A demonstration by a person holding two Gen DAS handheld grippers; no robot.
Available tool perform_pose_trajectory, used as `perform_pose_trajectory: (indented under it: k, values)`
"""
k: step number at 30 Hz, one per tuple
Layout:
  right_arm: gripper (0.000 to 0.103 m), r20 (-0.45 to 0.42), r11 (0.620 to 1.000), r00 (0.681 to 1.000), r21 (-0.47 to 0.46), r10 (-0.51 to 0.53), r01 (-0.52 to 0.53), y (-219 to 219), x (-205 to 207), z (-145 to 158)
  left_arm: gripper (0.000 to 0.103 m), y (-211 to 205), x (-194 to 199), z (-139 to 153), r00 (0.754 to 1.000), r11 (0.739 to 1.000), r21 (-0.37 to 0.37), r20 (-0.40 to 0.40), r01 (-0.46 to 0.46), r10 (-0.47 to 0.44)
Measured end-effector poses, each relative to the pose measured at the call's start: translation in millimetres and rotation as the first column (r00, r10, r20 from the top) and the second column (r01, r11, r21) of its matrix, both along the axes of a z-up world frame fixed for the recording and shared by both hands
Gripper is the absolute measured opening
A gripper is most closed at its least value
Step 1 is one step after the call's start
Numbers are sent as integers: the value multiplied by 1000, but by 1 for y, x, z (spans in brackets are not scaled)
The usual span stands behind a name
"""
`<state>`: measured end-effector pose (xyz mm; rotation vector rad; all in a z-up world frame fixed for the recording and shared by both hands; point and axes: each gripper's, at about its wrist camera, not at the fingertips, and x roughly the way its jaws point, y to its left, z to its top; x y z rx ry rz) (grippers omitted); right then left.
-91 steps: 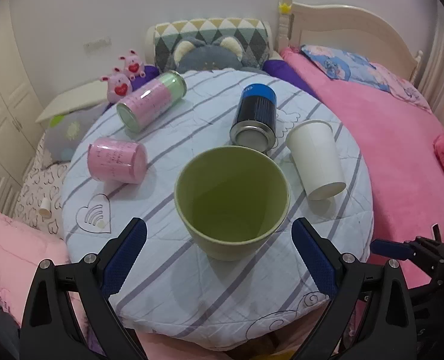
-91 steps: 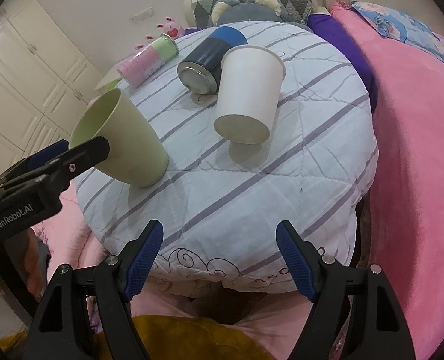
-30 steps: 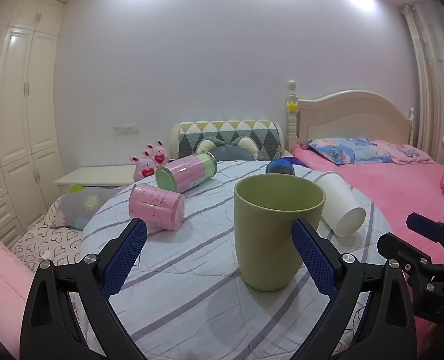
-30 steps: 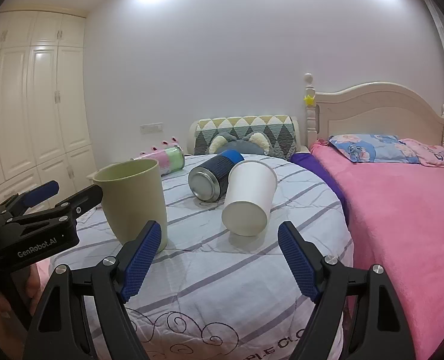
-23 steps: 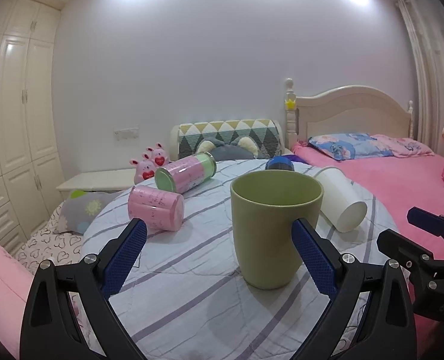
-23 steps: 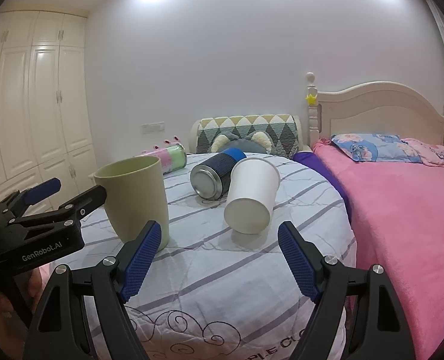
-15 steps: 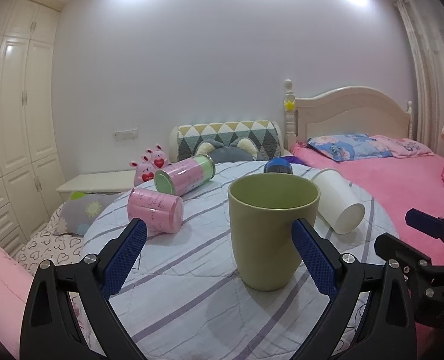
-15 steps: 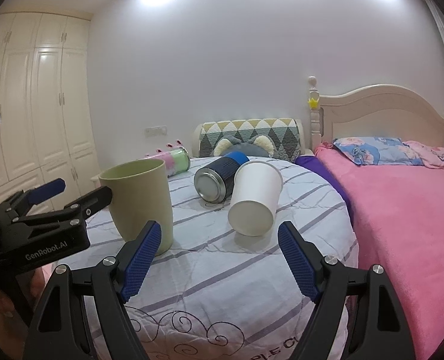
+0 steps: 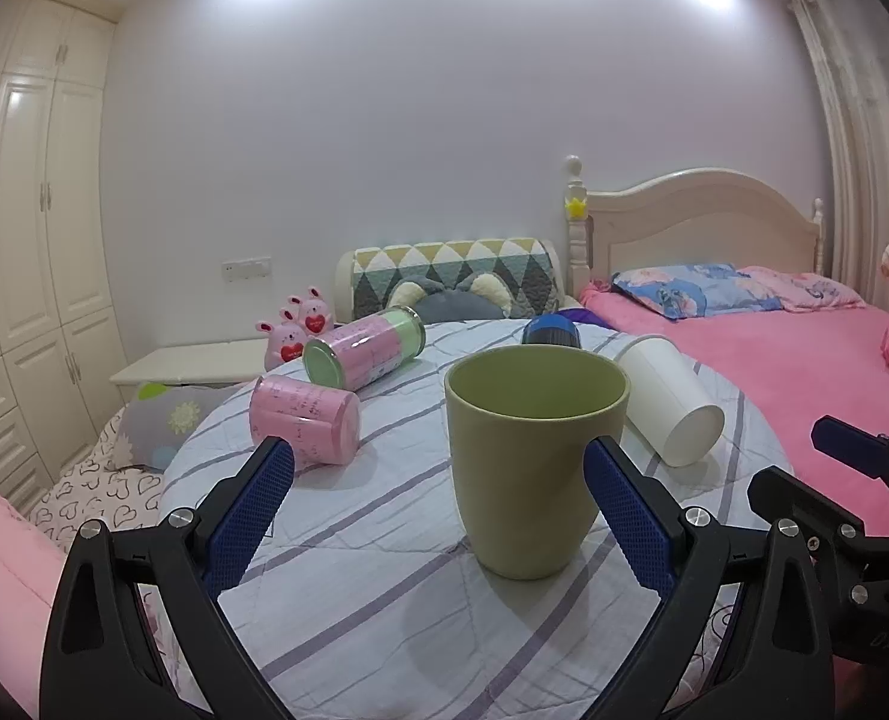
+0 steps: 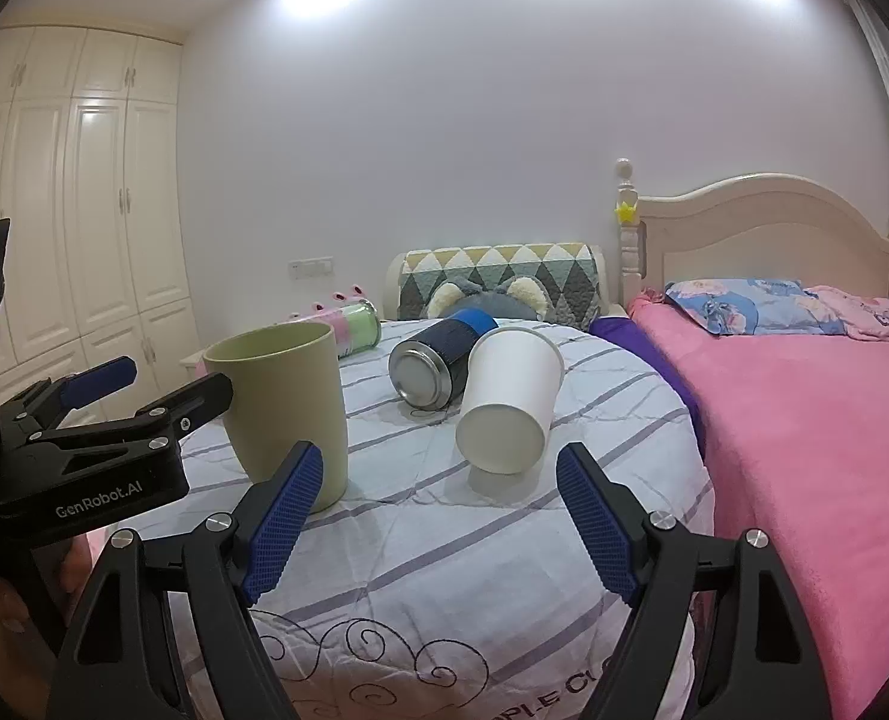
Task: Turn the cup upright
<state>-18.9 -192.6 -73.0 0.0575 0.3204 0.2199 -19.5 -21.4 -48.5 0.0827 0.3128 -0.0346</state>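
Between left tongs (image 9: 438,510), green cup (image 9: 534,456), seemingly untouched

The green cup (image 9: 534,456) is standing upright between the spread fingers of the left gripper (image 9: 438,510), with free space on both sides. Behind it, the white paper cup (image 10: 507,399) and the dark can (image 10: 438,360) are lying touching, blocking the way. The cloth in front of the right gripper (image 10: 438,516) is staying bare.

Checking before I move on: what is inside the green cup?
Nothing shows inside the green cup: the left wrist view looks past the rim onto bare inner wall. The near wall hides its bottom, so that part cannot be checked.
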Motion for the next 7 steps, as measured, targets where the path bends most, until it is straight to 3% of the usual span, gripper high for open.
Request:
perform_pose_trajectory:
  k: [7]
  values:
    - [82, -11, 1000, 1000, -5, 1, -1, 1, 2, -3, 99, 0, 3, -2, 1000, 1000, -19, -20, -13, 13]
